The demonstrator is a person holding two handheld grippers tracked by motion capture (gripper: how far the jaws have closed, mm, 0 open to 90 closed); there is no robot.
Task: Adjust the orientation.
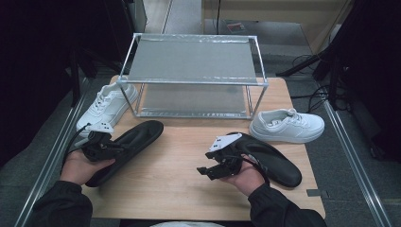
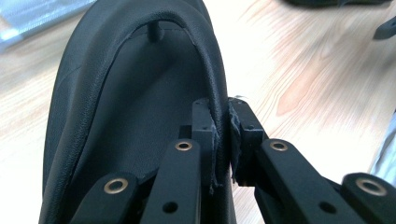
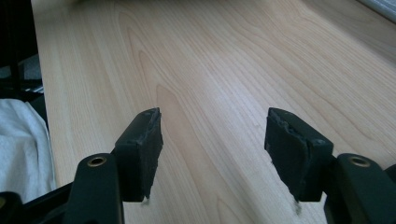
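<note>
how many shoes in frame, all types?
4. White lace-up sneaker left of the metal two-shelf rack; white sneaker to its right; black slipper in the left gripper; black slipper front right.

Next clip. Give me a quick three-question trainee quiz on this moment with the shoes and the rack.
1. True or false: the left gripper is clamped on the rim of a black slipper.
2. How many white sneakers are on the table?
3. The right gripper is: A) shut on a sneaker B) open with nothing between its jaws C) shut on the metal rack.

Key
1. True.
2. Two: the left white sneaker beside the rack and the right white sneaker at the other side.
3. B.
</note>
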